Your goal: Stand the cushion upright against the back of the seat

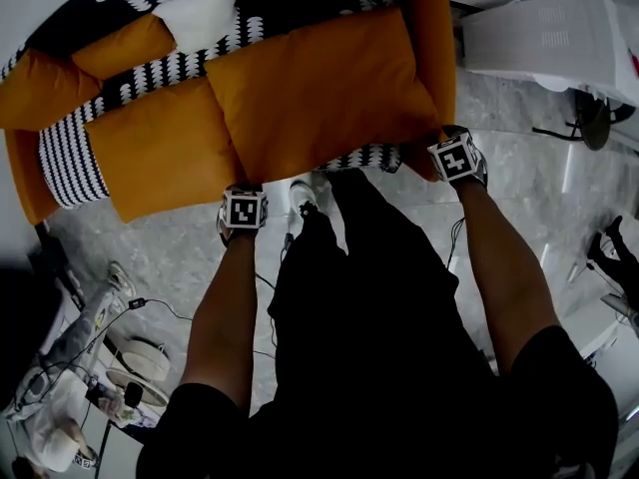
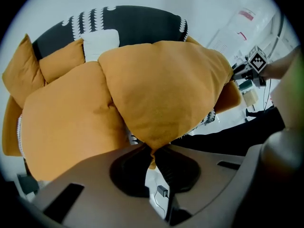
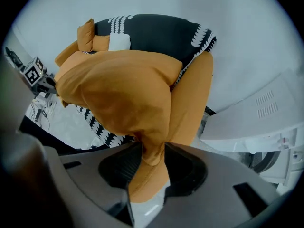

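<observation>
A large orange cushion (image 1: 319, 88) lies flat on the seat of an orange sofa (image 1: 431, 28) draped with a black-and-white patterned cover. My left gripper (image 1: 241, 188) is at the cushion's near left corner, and in the left gripper view the jaws (image 2: 153, 151) are pinched shut on that corner of the cushion (image 2: 161, 89). My right gripper (image 1: 441, 140) is at the near right corner. In the right gripper view its jaws (image 3: 152, 151) stand apart, with the corner of the cushion (image 3: 118, 89) hanging between them.
A second orange cushion (image 1: 160, 158) lies to the left, with a smaller orange one (image 1: 120, 48) and a white one (image 1: 200, 13) behind it. A white cabinet (image 1: 549, 28) stands right of the sofa. Cables and gear (image 1: 120, 367) lie on the marble floor.
</observation>
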The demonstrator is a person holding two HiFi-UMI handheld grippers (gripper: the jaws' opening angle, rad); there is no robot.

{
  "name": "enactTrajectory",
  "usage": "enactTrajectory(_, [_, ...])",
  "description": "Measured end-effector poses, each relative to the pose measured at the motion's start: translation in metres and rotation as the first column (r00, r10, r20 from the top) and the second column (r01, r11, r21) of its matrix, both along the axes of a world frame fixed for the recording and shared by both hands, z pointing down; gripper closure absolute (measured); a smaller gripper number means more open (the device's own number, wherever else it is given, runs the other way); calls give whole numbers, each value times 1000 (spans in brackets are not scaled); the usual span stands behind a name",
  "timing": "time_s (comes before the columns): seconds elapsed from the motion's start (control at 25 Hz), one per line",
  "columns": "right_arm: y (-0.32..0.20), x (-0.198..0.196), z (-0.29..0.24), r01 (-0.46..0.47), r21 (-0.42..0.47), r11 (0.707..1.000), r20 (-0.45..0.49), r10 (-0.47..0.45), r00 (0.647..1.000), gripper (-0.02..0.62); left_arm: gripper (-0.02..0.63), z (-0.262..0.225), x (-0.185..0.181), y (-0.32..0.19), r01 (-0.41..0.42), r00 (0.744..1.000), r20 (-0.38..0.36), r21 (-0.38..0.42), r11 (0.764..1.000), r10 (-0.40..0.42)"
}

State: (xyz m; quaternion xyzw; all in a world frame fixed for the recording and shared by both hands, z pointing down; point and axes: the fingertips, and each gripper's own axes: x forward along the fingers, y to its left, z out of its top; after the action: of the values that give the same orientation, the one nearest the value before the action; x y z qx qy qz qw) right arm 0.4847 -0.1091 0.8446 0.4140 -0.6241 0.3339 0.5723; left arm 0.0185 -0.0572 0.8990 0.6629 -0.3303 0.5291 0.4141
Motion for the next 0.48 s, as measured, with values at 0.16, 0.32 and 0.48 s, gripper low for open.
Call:
enactTrajectory(0.16, [-5,0,-2,-2,-7,1000,41,2,999,515,571,-16,3,-8,32,999,-3,7,999,-32])
enactTrajectory(0.32, [-9,-7,-14,0,-3,1000,96,1,995,544,571,-40,-3,-26,78,997,7,50,996,-79])
enactTrajectory(0.48, [-18,-12,-25,-21,2,1000,158,20,987,548,574,-59,-7,-48,130,991,4,83,988,-130])
